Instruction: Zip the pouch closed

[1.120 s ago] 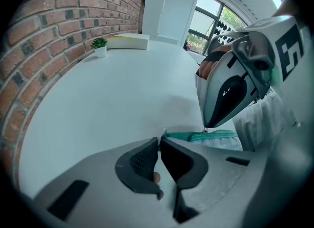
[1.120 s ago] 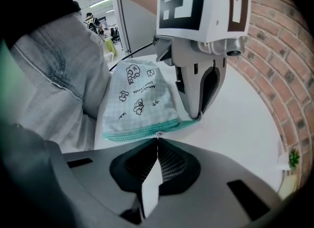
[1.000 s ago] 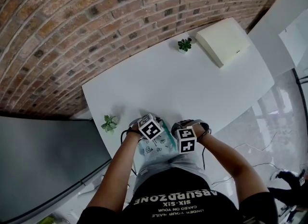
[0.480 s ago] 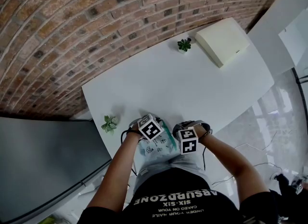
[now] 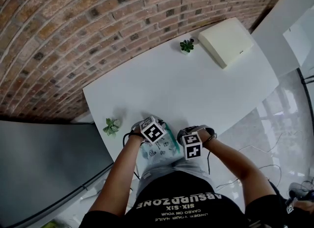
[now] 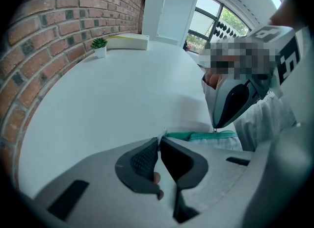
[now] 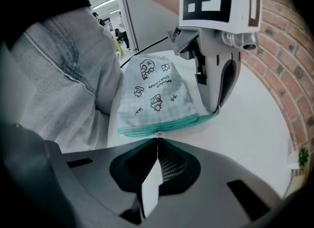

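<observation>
- The pouch [image 7: 154, 92], pale checked cloth with small cartoon prints, lies at the near edge of the white table [image 5: 196, 85], tight against the person's jeans [image 7: 64, 75]; its teal zip band [image 7: 171, 124] faces out towards the middle of the table.
- The left gripper [image 6: 159, 139] has its jaws narrowed to a sliver and pinches the cloth corner at one end of that band; I take it to be the anchor for this step.
- The right gripper [image 7: 157, 141] has its jaws pressed together, with the tiny zip pull [image 7: 158, 135] caught at the very tips; the pull sits partway along the band, so the zipping looks begun but not finished; which stretch is already joined I cannot make out.
- To do it well, the right gripper should draw the pull straight along the line of the band and away from the left gripper; any drift upward or sideways would likely jam the slider or twist the cloth.
- The left gripper ought to hold firm and keep the band taut; slack cloth bunches ahead of a slider.
- The hold on the pull is a fingertip one on a very small piece; a slow, even draw seems safer than a tug, since the tab could slip out.
- The pouch is soft and light; it would likely drag across the table if the anchor gave way.
</observation>
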{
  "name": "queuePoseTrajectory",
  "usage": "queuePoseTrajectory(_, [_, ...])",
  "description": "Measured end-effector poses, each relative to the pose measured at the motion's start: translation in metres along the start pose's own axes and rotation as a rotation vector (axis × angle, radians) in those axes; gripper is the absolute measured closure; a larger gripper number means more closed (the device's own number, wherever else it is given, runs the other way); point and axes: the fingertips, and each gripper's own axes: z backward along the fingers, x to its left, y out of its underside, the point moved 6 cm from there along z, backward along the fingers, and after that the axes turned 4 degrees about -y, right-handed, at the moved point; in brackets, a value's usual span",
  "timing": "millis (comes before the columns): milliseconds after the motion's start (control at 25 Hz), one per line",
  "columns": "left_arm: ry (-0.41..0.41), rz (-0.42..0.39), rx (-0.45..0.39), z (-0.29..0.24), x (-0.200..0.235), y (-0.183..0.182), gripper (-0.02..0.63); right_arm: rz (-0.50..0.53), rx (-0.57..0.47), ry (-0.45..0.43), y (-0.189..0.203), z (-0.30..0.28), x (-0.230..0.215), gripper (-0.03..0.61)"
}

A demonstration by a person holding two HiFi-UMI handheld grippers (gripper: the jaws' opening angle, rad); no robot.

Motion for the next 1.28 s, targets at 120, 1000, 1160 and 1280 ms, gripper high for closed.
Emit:
queuePoseTrajectory(120, [-0.001,-0.005,0.002,0.000,0.000,0.001,0.591,-0.009,-0.002,0.004,0.000,-0.001,0.001,0.578])
queuePoseTrajectory(1000, [-0.059,-0.001,0.066,-0.002,-0.004,-0.002,0.591,-0.019,0.017,0.038,0.000,0.000,0.013,0.577])
queuePoseTrajectory(1160, [-0.075,0.005,0.073,0.000,-0.004,-0.001,0.591,-0.035,0.014,0.034,0.000,0.001,0.018,0.577])
queuePoseTrajectory(1280, [-0.079,0.008,0.069,-0.001,-0.005,-0.002,0.591,-0.043,0.021,0.034,0.001,-0.001,0.022,0.577])
